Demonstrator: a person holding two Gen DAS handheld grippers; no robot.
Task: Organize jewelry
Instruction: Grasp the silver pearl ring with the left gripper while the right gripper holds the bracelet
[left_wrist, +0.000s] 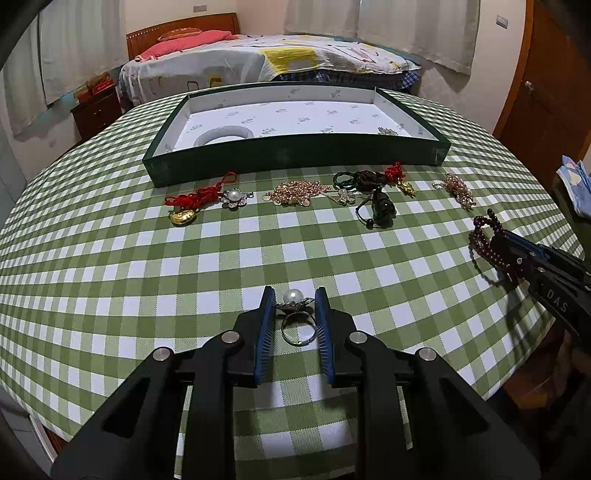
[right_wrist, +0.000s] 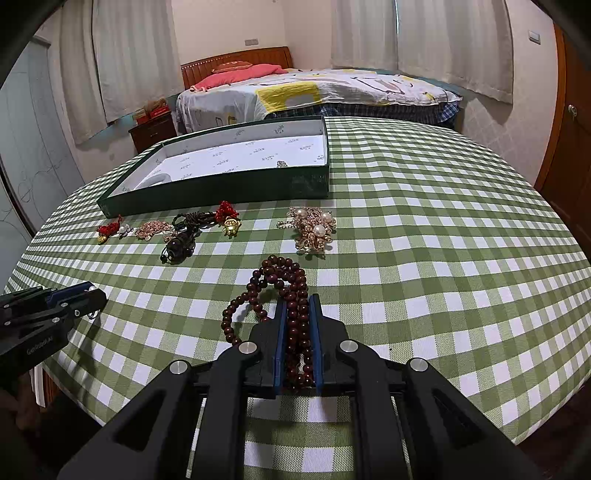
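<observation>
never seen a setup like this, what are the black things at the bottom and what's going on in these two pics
Each black thing is a hand-held claw with a camera looking along its fingers, so each picture is one claw's own view. The left claw sits around a pearl ring on the checked tablecloth. The right claw is shut on a string of dark red beads. More jewelry lies in a row before a green tray, which already holds a white bangle.
</observation>
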